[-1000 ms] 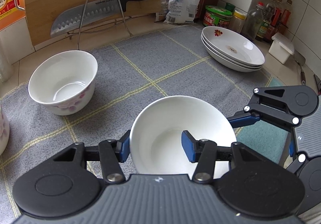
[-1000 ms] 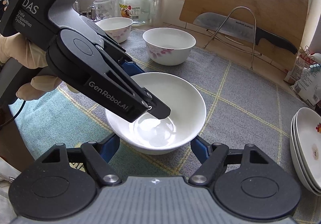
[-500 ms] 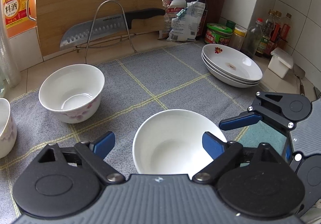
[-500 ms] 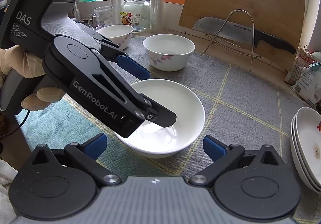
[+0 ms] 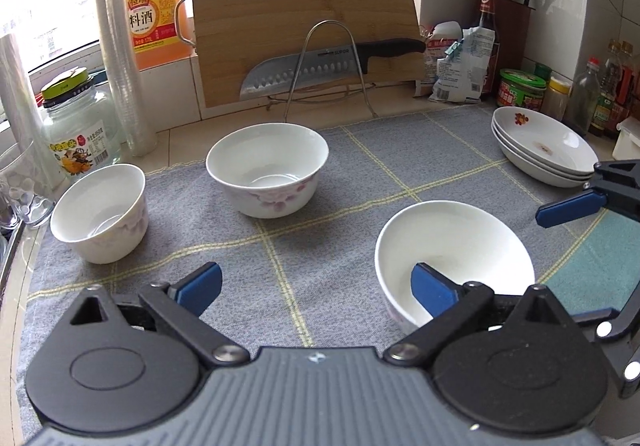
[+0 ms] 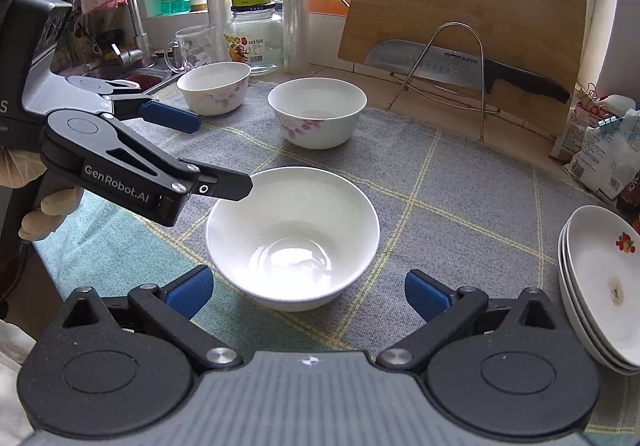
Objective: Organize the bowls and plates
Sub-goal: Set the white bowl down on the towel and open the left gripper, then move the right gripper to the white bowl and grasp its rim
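Left wrist view: left gripper (image 5: 316,288) jaws wide apart, holding nothing. Plain bowl (image 5: 454,260) sits right of its centreline on the mat (image 5: 360,166), right pad over its near rim. Flowered bowl (image 5: 267,174) straight ahead, well apart. Small bowl (image 5: 100,212) far left, plates (image 5: 546,146) far right.

Right wrist view: right gripper (image 6: 308,296) jaws apart, empty. Plain bowl (image 6: 293,236) lies just ahead, slightly left of centre; this gripper looks better lined up to take it.

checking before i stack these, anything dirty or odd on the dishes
Yes: the top plate of the stack at the right has a small brown smudge in its well, apart from its printed red motif. The three bowls look clean and upright.
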Demonstrator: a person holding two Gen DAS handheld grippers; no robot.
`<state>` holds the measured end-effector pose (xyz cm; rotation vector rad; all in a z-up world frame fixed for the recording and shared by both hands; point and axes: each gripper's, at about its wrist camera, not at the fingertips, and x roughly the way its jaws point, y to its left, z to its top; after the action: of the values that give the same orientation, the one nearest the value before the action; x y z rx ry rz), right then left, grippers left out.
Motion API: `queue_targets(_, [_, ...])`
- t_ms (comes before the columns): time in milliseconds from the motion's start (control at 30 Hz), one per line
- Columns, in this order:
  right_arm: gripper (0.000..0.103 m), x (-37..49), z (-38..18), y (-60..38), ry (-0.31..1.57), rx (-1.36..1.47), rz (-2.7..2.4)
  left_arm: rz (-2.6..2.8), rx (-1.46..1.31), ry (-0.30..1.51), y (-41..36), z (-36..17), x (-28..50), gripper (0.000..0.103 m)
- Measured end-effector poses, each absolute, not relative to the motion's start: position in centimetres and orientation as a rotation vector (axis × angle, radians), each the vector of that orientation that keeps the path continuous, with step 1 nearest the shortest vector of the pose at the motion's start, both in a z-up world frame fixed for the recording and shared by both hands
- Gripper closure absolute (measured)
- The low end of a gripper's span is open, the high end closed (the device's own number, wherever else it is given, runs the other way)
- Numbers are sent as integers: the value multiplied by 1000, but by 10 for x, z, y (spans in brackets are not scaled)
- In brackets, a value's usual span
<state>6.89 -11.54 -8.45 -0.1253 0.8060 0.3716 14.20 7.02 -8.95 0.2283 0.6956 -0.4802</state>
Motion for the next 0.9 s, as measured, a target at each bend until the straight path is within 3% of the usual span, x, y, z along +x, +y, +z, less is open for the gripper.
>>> queue_targets(900, [0, 164, -63, -111, 900, -64, 432, -356, 212, 610, 90, -100, 199, 2])
